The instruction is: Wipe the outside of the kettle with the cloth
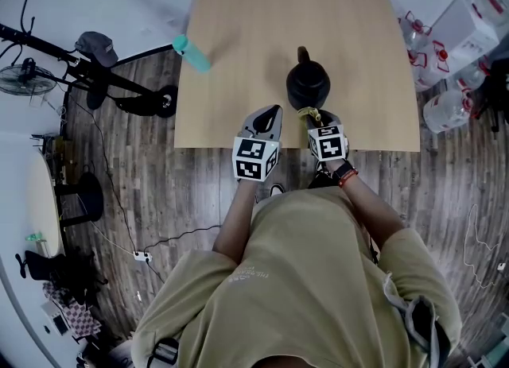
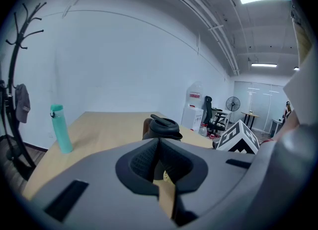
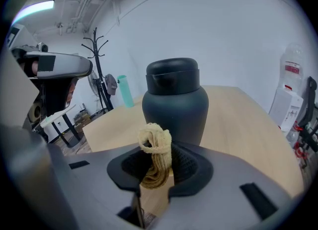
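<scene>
A black kettle [image 1: 307, 82] stands upright on the wooden table [image 1: 238, 9], near its front edge. In the right gripper view the kettle [image 3: 175, 102] fills the middle, just beyond the jaws. My right gripper [image 3: 157, 162] is shut on a bunched yellow cloth [image 3: 155, 155], held a little short of the kettle's front; from the head view the right gripper [image 1: 312, 114] and cloth [image 1: 309, 113] sit at the kettle's base. My left gripper [image 1: 272, 114] hovers left of the kettle, jaws closed with nothing between them. From the left gripper view [image 2: 159, 164] the kettle [image 2: 161, 127] shows ahead.
A teal bottle [image 1: 192, 52] lies near the table's left edge, and appears as the bottle [image 2: 60, 128] in the left gripper view. Water jugs [image 1: 447, 108] stand on the floor to the right. A scooter [image 1: 87, 72] and fan [image 1: 20, 79] are at the left.
</scene>
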